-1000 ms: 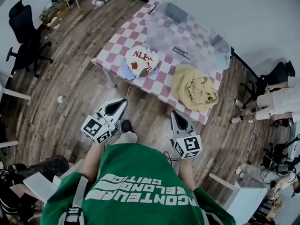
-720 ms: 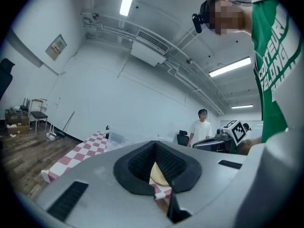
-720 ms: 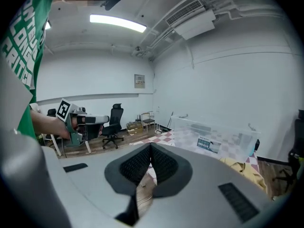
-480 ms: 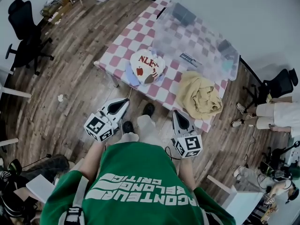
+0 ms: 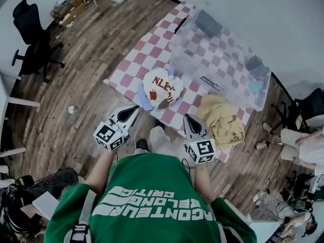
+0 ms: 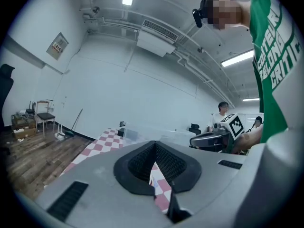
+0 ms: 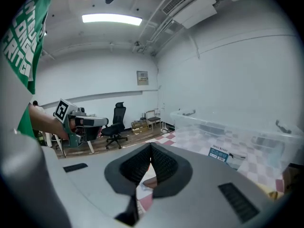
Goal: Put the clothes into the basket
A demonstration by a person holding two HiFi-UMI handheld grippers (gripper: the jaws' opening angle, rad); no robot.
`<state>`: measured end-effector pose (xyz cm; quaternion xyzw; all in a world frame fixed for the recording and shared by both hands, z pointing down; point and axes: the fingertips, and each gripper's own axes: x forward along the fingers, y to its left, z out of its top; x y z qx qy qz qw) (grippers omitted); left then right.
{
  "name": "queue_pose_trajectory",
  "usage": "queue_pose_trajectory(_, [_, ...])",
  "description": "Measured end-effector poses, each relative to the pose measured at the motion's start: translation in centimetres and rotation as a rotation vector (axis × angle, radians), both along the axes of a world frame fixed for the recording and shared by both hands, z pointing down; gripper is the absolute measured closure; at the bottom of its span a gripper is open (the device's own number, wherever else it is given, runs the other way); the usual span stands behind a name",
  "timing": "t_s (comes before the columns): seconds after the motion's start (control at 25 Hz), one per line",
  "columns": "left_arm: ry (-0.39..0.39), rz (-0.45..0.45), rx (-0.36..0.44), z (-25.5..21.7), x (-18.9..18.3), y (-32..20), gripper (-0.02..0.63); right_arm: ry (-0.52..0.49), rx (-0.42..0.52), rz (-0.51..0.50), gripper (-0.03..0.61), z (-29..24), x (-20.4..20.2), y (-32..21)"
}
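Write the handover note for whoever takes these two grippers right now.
Grippers: left gripper shut and empty; right gripper shut and empty. Both are held by the near edge of the table.
Things: white printed garment and yellow garment lie on the table, in front of the clear basket.
Done: nothing; no clothing shows in the basket.
To do: grasp each garment and drop it into the basket.

White printed garment, yellow garment crumpled beside clear basket.
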<state>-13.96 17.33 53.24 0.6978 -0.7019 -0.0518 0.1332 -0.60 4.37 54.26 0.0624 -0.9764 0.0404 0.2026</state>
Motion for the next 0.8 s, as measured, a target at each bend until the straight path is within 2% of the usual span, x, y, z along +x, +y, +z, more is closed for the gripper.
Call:
queue_pose_trajectory(0.4, [0.049,-0.049,-0.119,6.2,-5.7,-6.4,0.611,0.085,-0.081,-0.049,0.569,6.2,-7.9,-7.3])
queue_pose_trajectory(0.8, [0.159,-0.100,-0.240,12.9,-8.4,-8.7,0.611,0.207,-0.146,-0.063,0.568,12.5,-11.4,-9.9])
